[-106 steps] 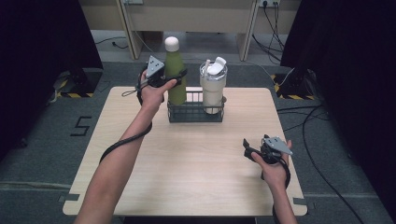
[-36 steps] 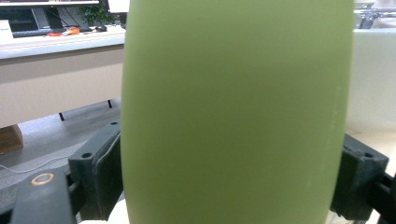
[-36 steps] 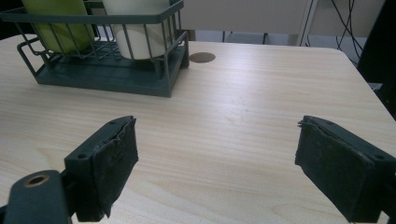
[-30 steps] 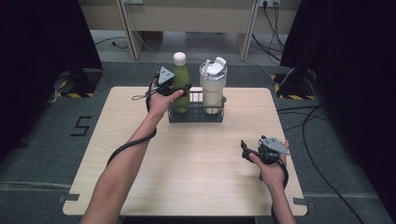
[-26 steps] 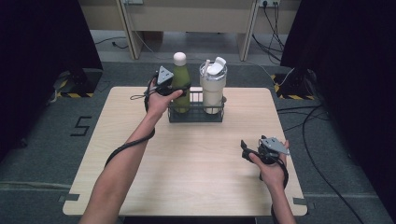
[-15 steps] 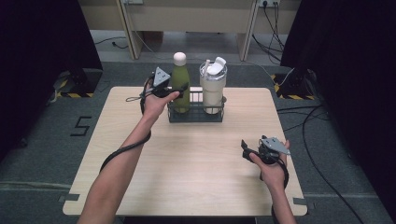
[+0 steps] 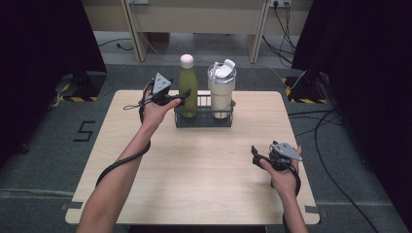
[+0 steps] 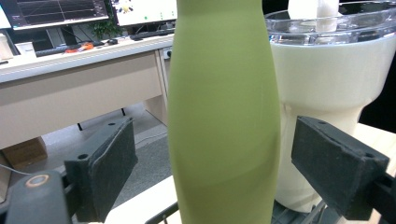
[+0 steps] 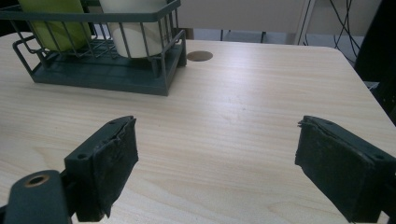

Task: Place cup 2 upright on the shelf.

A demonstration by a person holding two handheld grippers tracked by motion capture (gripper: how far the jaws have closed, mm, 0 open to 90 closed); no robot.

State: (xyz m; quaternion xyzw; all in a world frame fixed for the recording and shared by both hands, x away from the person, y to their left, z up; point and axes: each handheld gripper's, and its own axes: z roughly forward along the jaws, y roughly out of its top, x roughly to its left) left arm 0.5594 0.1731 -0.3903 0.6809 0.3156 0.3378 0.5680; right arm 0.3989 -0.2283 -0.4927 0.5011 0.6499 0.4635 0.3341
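One green bottle (image 7: 187,87) and one cream tumbler (image 7: 221,93) stand in the wire basket (image 7: 203,120). The left gripper (image 7: 180,97) straddles the bottle, jaws spread, not touching; the right gripper (image 7: 256,156) rests agape.

"5" marked on the floor (image 7: 85,131)

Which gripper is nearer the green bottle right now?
Left. The left gripper is open with its fingers either side of the green bottle; the right gripper hovers open over the table's near right part.
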